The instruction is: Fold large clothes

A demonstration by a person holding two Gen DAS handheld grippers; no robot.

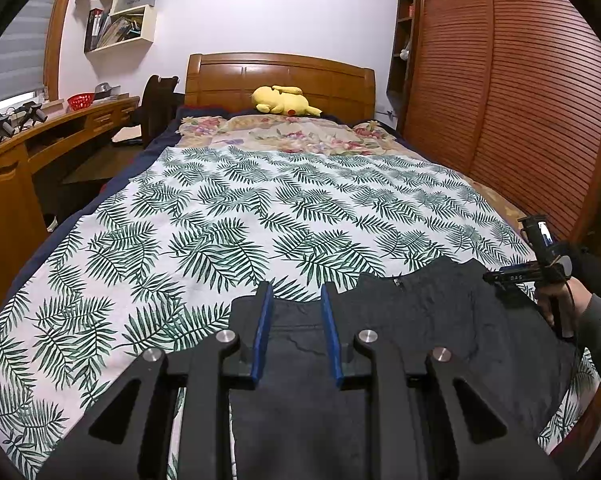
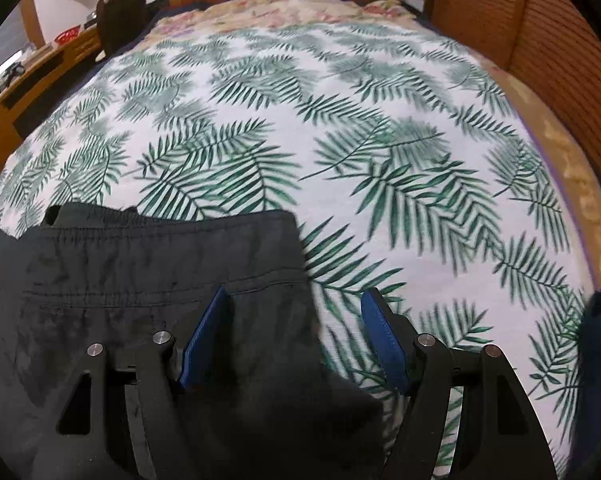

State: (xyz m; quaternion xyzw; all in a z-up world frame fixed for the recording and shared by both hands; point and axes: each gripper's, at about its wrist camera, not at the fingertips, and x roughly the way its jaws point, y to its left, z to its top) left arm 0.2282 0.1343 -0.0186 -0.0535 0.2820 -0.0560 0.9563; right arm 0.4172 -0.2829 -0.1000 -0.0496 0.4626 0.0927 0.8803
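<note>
We are holding both claws over black trousers [image 1: 440,320] lying flat at the near end of the bed, on the leaf-print sheet [image 1: 220,220]; their elastic waistband is showing gathered, the cloth slightly creased. The left claw [image 1: 296,292] is hanging spread above the fabric, gripping nothing. The right claw [image 2: 296,300] is gaping wide across the trousers' right edge, one pad [image 2: 204,332] over black cloth

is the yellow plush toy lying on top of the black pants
No, the yellow plush toy lies by the headboard, far from the black pants at the near end.
</note>
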